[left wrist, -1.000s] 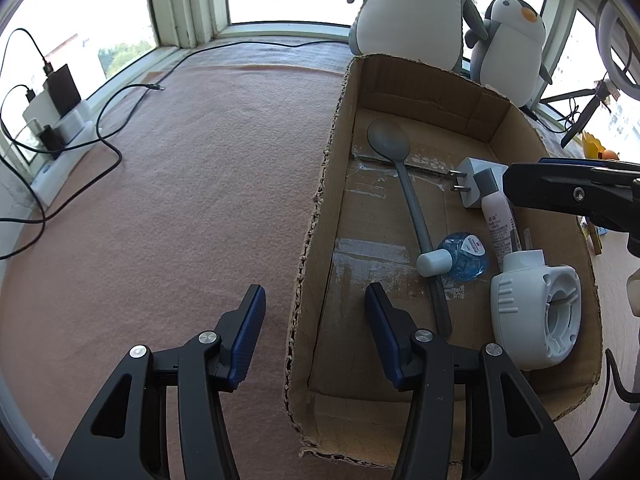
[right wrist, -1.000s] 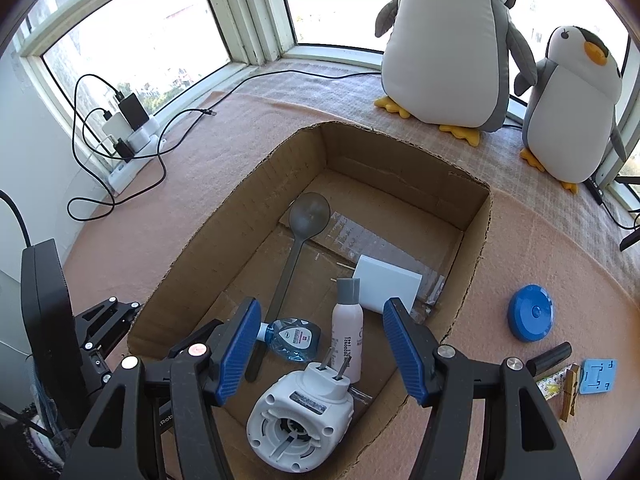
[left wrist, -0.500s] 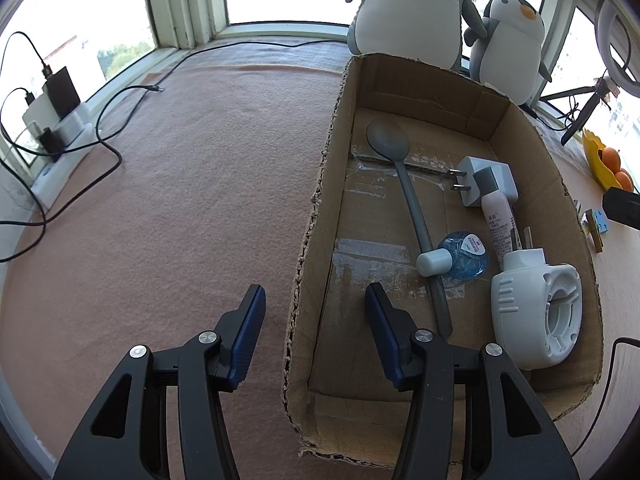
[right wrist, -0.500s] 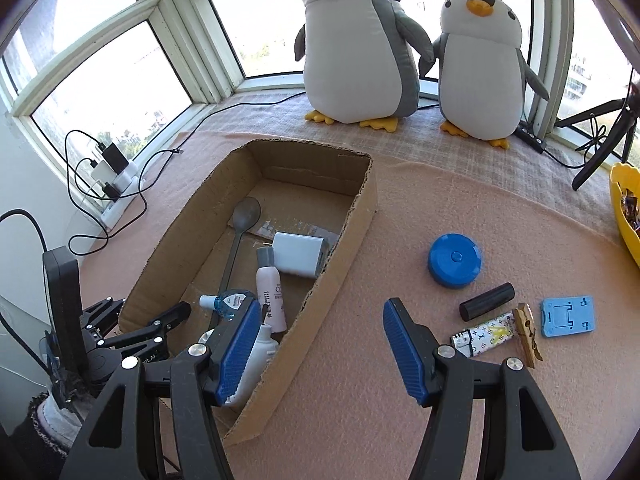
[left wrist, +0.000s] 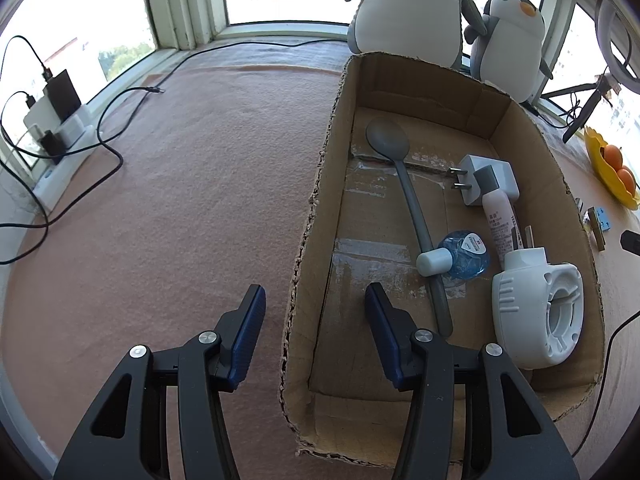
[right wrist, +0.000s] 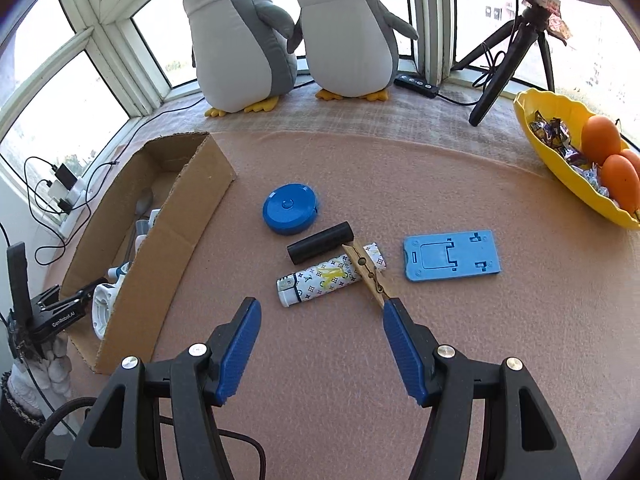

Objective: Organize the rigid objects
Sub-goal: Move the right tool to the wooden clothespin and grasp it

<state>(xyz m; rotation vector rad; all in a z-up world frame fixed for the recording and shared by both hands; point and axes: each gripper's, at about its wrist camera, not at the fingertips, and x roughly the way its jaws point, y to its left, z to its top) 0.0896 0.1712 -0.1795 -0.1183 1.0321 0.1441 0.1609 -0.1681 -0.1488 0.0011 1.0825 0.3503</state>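
Observation:
The cardboard box holds a grey spoon, a white charger, a white tube, a blue bottle and a white round device. My left gripper is open, its fingers astride the box's left wall. My right gripper is open and empty above the mat, just short of a patterned lighter, a clothespin, a black cylinder, a blue round tape measure and a blue phone stand. The box lies to its left.
Two plush penguins stand at the back by the window. A yellow bowl with oranges sits at the right, a tripod behind it. Cables and a power strip lie at the left edge.
My right gripper has swung right, from over the box to over the loose objects on the mat. My left gripper has stayed at the box wall.

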